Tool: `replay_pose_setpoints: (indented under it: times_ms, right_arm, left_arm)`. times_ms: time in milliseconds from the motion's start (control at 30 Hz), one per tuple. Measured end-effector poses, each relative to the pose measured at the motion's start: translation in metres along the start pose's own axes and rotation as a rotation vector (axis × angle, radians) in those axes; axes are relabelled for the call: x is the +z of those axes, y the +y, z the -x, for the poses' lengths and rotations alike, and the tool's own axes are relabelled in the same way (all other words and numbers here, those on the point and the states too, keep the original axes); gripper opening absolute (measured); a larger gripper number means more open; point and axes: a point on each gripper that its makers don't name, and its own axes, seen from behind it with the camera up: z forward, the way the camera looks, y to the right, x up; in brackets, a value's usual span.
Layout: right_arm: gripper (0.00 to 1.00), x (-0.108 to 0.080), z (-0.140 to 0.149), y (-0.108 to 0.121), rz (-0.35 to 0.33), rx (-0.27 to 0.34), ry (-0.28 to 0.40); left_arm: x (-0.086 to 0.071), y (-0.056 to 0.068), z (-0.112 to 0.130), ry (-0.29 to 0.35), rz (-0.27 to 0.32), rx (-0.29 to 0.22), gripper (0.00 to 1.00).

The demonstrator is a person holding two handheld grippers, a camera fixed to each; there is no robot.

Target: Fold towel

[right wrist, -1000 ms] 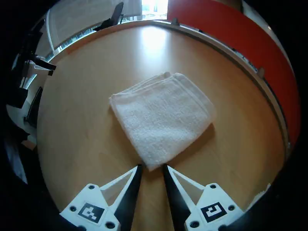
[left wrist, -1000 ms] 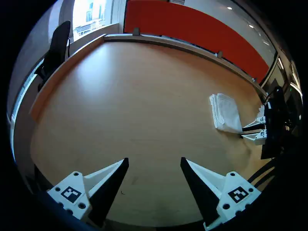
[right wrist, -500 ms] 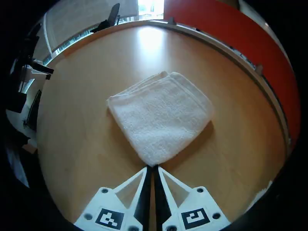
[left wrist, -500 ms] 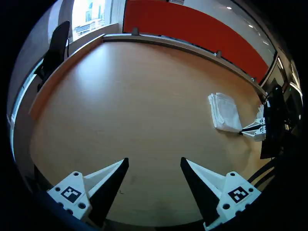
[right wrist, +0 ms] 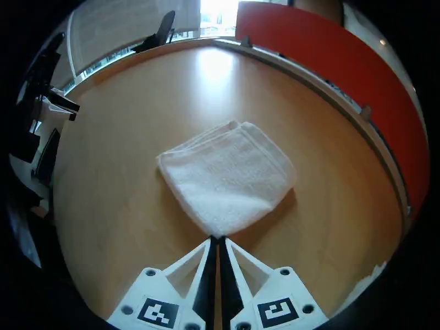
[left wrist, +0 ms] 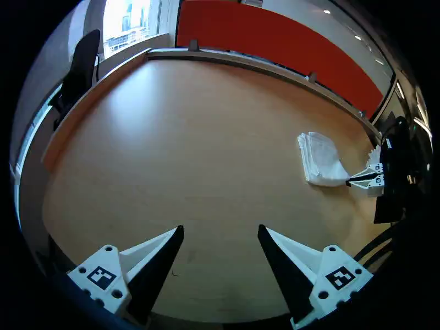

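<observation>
The folded white terry towel (right wrist: 228, 176) lies directly ahead of my right tool (right wrist: 218, 241). One corner points back at me and runs into the tips. That tool is clenched, its two fingers pressed together on that near corner with barely a slit between them. The right gripper view looks down on the pile of the cloth and on the stacked folded edges along the side farthest from the tool.

The left gripper view gives a side-on look instead. Far ahead and to the right of my left tool (left wrist: 219, 228), the towel (left wrist: 320, 162) sits flat except at the pinched corner, which is drawn up to a point at the right tool (left wrist: 352, 180). My left tool is released, fingers spread wide over bare light wooden counter (left wrist: 192, 143), well apart from the towel.

Beyond the counter's far edge runs a red panel (left wrist: 275, 36). A black office chair (left wrist: 80, 69) stands off to the left tool's left, by a bright window (left wrist: 129, 22).
</observation>
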Motion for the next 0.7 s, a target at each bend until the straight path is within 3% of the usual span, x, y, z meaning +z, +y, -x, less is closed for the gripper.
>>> replay_pose_setpoints:
  times_ms: [700]
  right_arm:
    - [0.04, -0.073, -0.126, 0.032, 0.113, -0.123, 0.209]
  left_arm:
    - [-0.017, 0.009, -0.029, 0.082, 0.034, 0.02, 1.0]
